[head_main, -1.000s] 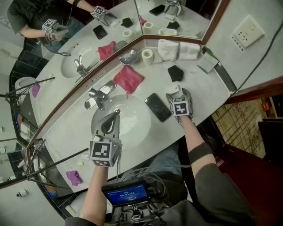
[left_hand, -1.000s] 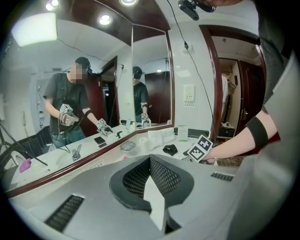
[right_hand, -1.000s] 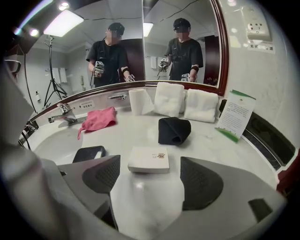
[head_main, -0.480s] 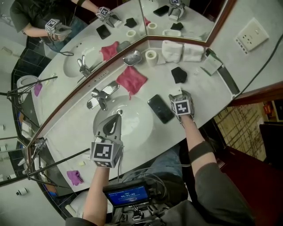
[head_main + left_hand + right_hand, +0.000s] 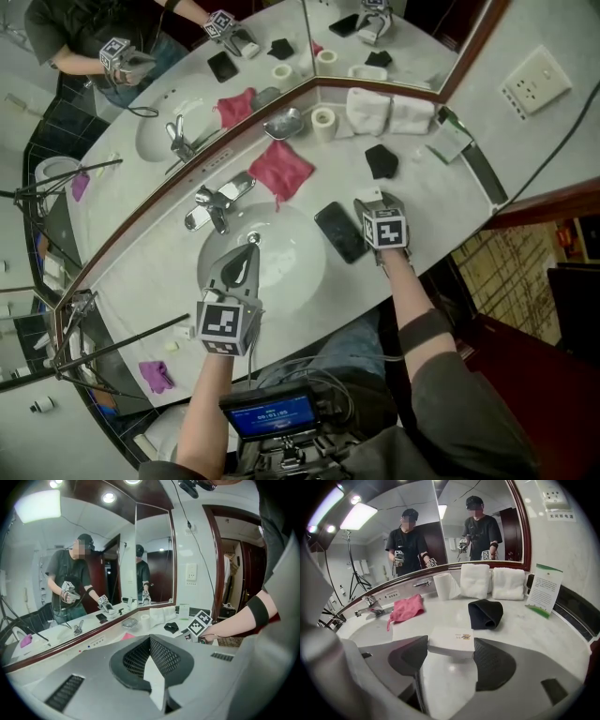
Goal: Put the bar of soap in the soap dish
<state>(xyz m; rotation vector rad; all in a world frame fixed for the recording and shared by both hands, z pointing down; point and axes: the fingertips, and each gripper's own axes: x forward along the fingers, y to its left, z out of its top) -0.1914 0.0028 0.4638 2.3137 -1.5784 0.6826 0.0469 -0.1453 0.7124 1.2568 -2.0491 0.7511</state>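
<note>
Grab step, from where I'm sitting. The bar of soap [image 5: 451,641], still in its little white box, sits on the counter [image 5: 441,202] right of centre in the head view, just right of the black phone [image 5: 337,232]. The right gripper [image 5: 449,659] has just been closing, and the box is square between its jaws. Both pads look pressed against the ends, so I'd call it gripped, but it hasn't left the counter yet. The left gripper [image 5: 248,248] is clenched on nothing and hangs over the sink [image 5: 295,272], lower left of centre.

The soap dish [image 5: 281,122] is the shiny one at upper middle, against the mirror, between the pink cloth [image 5: 278,169] and the toilet roll [image 5: 322,122]. It's well apart from the soap.

Next I'd lift straight up, swing it up and left over the phone and cloth, then set it down low in the dish before letting go. The dish looks shallow, so no dropping it in.
</note>
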